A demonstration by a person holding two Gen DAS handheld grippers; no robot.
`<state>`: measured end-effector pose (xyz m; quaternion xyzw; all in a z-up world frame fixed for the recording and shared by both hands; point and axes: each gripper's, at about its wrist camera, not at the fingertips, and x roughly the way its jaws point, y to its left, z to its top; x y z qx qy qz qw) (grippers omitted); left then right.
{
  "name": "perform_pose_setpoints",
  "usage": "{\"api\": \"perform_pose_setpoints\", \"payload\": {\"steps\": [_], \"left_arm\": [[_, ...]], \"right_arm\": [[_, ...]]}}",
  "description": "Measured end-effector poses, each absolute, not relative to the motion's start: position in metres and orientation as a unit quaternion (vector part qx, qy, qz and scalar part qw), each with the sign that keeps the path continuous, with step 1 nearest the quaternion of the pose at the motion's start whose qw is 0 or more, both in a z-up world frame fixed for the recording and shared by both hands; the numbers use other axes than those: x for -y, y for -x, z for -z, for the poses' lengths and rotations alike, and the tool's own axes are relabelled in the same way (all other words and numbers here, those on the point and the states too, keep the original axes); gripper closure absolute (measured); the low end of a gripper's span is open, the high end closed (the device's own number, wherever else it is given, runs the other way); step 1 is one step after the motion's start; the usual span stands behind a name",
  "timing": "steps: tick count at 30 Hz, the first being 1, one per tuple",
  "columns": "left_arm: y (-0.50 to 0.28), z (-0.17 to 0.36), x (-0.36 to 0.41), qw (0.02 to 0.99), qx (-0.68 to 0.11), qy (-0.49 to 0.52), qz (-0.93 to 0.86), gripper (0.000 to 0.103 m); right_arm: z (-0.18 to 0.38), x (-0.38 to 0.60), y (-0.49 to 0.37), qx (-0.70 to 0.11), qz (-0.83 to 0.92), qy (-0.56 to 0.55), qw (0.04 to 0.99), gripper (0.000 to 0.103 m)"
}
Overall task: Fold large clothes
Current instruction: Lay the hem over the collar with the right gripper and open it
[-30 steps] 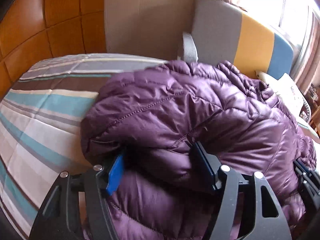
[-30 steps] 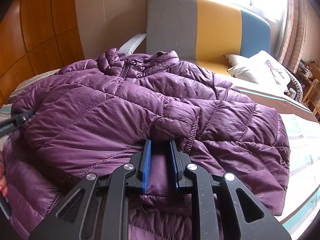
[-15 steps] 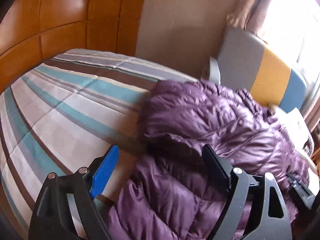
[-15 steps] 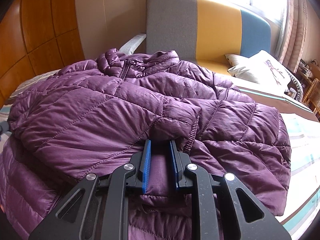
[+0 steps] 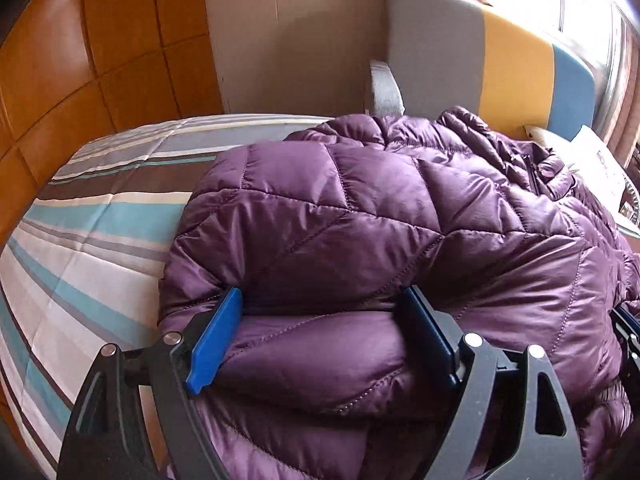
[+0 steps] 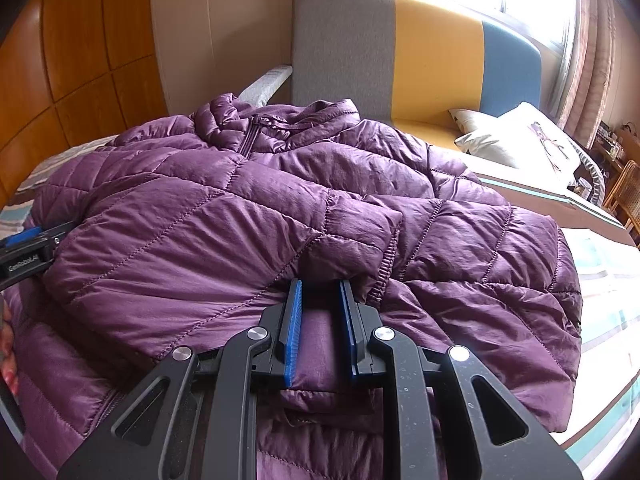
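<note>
A purple quilted down jacket lies on the bed with its collar and zip toward the sofa, and a sleeve folded across its front. My left gripper stands wide at the jacket's left side. A puffy fold of the lower layer bulges between its blue pads, under the overhanging sleeve. In the right wrist view this gripper shows at the left edge. My right gripper is shut on a narrow strip of jacket fabric just below the sleeve's elastic cuff.
A striped bedcover spreads to the left of the jacket. Behind stands a grey, yellow and blue sofa back, with a white pillow to its right. Wooden wall panels close the left. A wicker chair is at far right.
The left gripper let go of the jacket, opened wider, swung out left over the bedcover, then came back around the jacket's left edge. The right gripper and its hold stayed as they were.
</note>
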<state>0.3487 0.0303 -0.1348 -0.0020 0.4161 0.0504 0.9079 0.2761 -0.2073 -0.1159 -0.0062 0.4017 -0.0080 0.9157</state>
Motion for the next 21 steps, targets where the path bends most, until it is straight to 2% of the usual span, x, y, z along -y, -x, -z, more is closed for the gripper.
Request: {"api": "perform_pose_setpoints", "payload": {"steps": [4,9,21], "left_arm": [[-0.345,0.135,-0.029,0.909,-0.414,-0.005,-0.053,0.02],[-0.306,0.12,-0.028,0.918,-0.395,-0.006,-0.046,0.004],[-0.221,0.129,-0.044,0.913,-0.408,0.015,-0.007,0.002]], "right_arm": [[0.116,0.207,-0.276,-0.401,0.009,0.009,0.916,0.084],[0.114,0.206,-0.276,-0.4,0.013,0.017,0.916,0.084],[0.09,0.21,-0.247,-0.399,0.012,-0.001,0.917,0.084]]}}
